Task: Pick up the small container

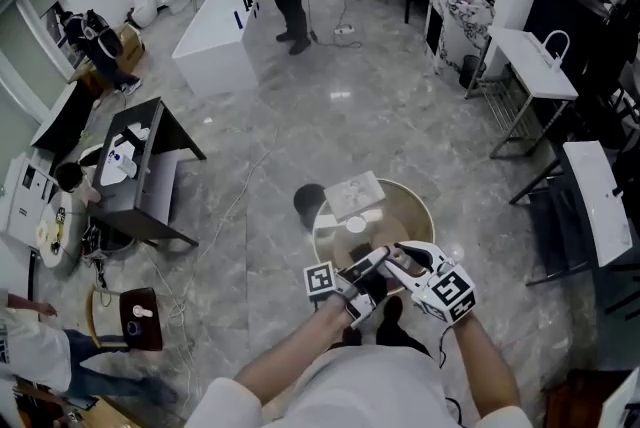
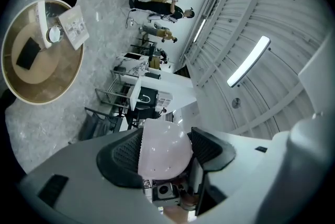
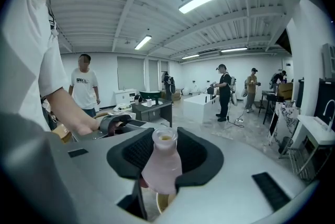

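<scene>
The small container (image 3: 161,165), a pale pink bottle with an open neck, stands clamped by its body between the black pads of the right gripper (image 3: 165,157), neck pointing away from the camera. Just beside it, the left gripper (image 2: 164,154) is closed on a pale pink domed piece (image 2: 161,145). Both grippers are held close together, above the near edge of a round table (image 1: 408,216).

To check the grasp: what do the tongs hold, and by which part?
Left tongs: a pale pink domed object, by its sides. Right tongs: a small pink bottle, by its body.
</scene>
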`<state>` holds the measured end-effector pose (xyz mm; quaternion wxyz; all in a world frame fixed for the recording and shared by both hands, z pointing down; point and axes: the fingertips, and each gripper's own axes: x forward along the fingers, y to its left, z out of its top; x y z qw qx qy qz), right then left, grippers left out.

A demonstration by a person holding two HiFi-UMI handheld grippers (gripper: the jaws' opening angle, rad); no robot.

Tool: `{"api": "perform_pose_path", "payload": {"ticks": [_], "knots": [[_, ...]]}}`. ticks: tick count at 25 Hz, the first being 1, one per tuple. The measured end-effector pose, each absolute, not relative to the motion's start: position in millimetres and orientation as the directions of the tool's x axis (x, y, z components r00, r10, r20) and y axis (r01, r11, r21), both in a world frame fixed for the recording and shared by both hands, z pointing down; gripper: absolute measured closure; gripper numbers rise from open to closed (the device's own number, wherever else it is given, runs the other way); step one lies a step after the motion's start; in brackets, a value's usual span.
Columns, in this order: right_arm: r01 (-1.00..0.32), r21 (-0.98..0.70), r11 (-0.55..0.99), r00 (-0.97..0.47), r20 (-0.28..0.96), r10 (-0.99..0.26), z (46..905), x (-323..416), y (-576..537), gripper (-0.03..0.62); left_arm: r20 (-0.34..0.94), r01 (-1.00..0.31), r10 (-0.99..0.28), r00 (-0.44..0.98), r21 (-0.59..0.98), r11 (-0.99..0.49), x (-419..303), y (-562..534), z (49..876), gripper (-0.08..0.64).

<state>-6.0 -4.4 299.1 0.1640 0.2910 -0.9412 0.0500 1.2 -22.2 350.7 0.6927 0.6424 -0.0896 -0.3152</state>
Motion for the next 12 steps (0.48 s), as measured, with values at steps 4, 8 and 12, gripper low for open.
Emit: {"api": "perform_pose_path", "payload": {"ticks": [4, 8, 12], "knots": [[-0.574, 0.015, 0.818, -0.772, 0.322, -0.548, 290.5, -9.9, 11.9, 0.442, -0.283, 0.325, -0.535, 0.796, 0.946, -0.018, -2.4, -5.7, 343.3, 0.265], [-0.576, 0.020, 0.817, -0.774, 0.309, -0.553, 282.2, -8.7, 22.4, 0.442, -0.285, 0.322, -0.524, 0.803, 0.947, -0.022, -1.1, 4.0, 334.6, 0.265], [-0.573, 0.014, 0.820, -0.781, 0.294, -0.551, 275.9, 0.4, 28.5, 0.442, -0.279, 0.314, -0.524, 0.805, 0.949, -0.024, 7.4, 9.7, 329.1, 0.265]]}}
